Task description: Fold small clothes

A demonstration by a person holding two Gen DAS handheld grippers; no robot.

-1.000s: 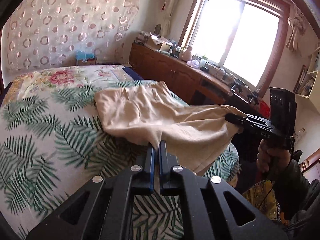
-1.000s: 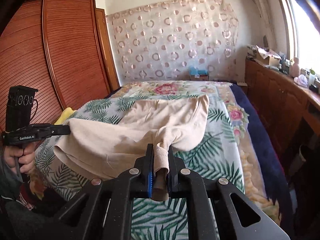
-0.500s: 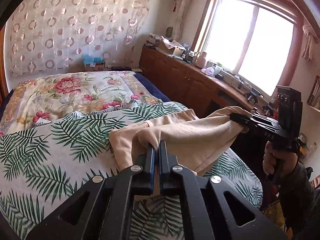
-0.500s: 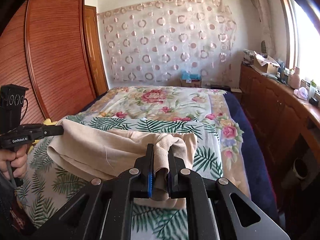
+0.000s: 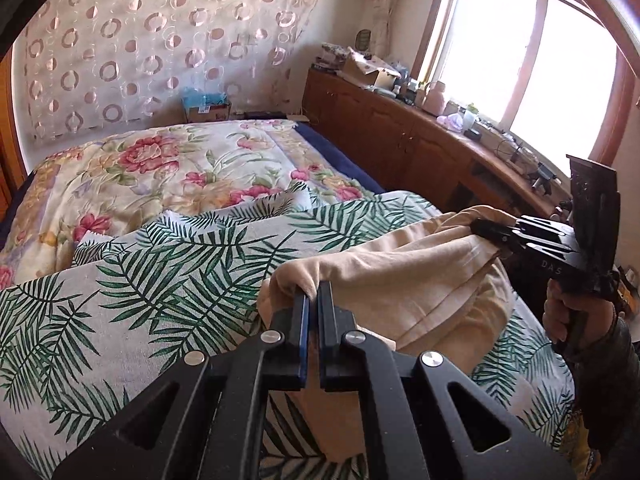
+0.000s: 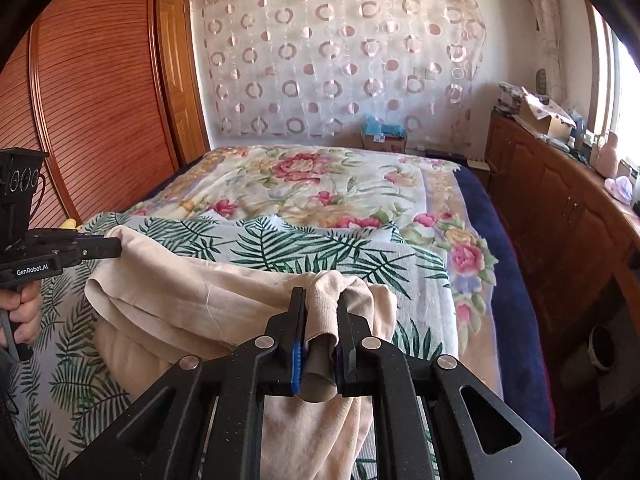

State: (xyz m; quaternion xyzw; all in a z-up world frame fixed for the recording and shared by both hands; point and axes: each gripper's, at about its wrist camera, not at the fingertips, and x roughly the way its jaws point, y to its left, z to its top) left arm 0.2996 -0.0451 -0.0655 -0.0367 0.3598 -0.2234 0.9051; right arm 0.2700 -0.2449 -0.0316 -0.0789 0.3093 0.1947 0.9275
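Beige garment [image 5: 404, 280] bunched at the near edge of the leaf-print bedspread [image 5: 152, 280], left gripper [image 5: 313, 294] pinching its left corner, right gripper [image 6: 322, 300] pinching its ribbed right corner, fabric draped between, floral quilt [image 6: 320, 184] beyond

Beige garment [image 5: 404, 292] is bunched and doubled over itself. It's sagging at the near edge of the palm-leaf bedspread [image 5: 168, 276].

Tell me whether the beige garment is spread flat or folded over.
Folded over, not flat: the beige garment shows doubled layers, its far edge pinched by the left gripper and right gripper.
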